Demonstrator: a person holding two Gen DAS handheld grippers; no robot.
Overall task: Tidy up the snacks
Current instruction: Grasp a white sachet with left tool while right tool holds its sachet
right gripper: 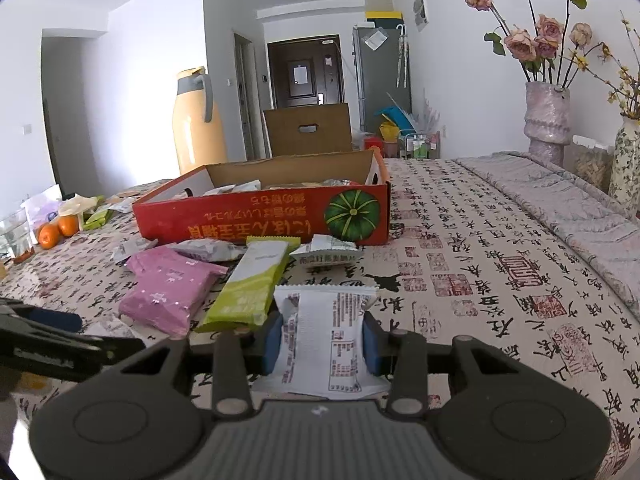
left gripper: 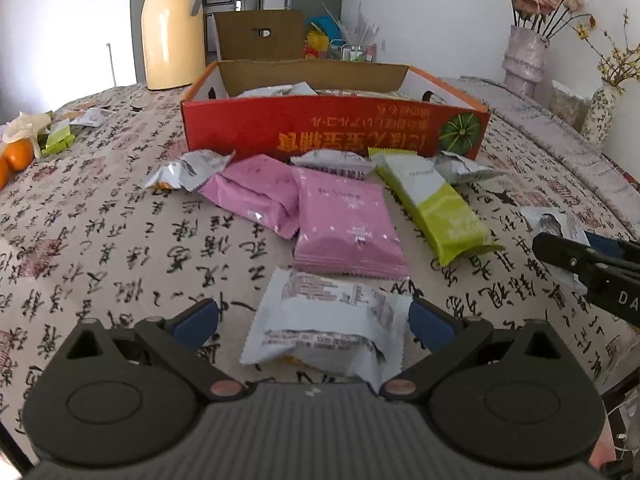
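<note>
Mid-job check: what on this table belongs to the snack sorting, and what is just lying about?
Job: red box; pink packets; green bar; silver packets; white packet in right gripper; white packet between left gripper fingers.
Lying about: thermos; vases; oranges.

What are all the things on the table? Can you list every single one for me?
red cardboard box: one, red outside and brown inside, far middle of the table, some snacks already in it
pink snack packs: two, pink, side by side in front of the box
green snack bar: one, green and white, right of the pink packs
silver snack packets: at least three, silver, along the box front
white snack packet: one, between the left fingers
second white packet: one, gripped
thermos jug: one, yellow, far left
oranges: two, orange, left edge
flower vases: two, far right
left gripper: black, blue pads, open
right gripper: black, shut on the second packet
</note>
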